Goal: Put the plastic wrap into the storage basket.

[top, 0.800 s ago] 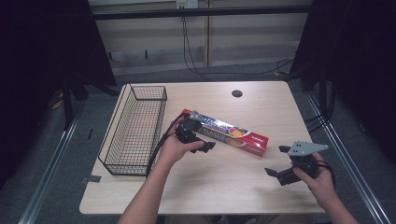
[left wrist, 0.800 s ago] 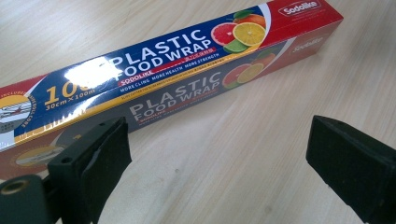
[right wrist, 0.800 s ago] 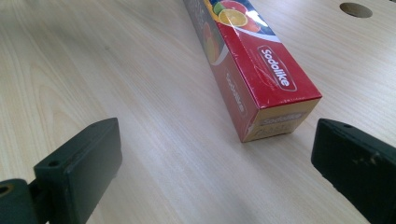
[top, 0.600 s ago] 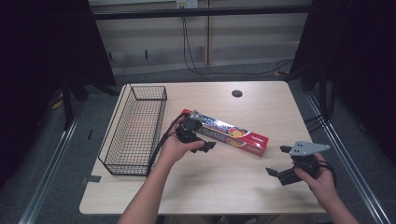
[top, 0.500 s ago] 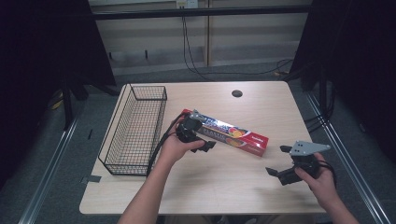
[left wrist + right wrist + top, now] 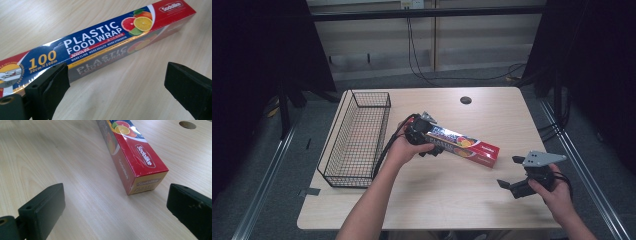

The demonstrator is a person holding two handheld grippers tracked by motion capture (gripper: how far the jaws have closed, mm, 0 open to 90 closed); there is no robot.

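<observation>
A long red and blue box of plastic food wrap (image 6: 464, 145) lies slantwise at the table's middle. My left gripper (image 6: 436, 146) is open at the box's left end, held by a hand. In the left gripper view the box (image 6: 100, 47) runs just beyond the jaws, with its near edge by the left jaw; nothing is between them (image 6: 117, 87). My right gripper (image 6: 508, 171) is open near the front right, pointing at the box's red end. In the right gripper view that end (image 6: 140, 162) lies a short way ahead of the wide-apart jaws (image 6: 115, 210).
A black wire basket (image 6: 332, 150) stands along the table's left side, beside the left hand. A round cable hole (image 6: 465, 100) is at the back of the wooden table (image 6: 437, 200). Cables trail from both grippers.
</observation>
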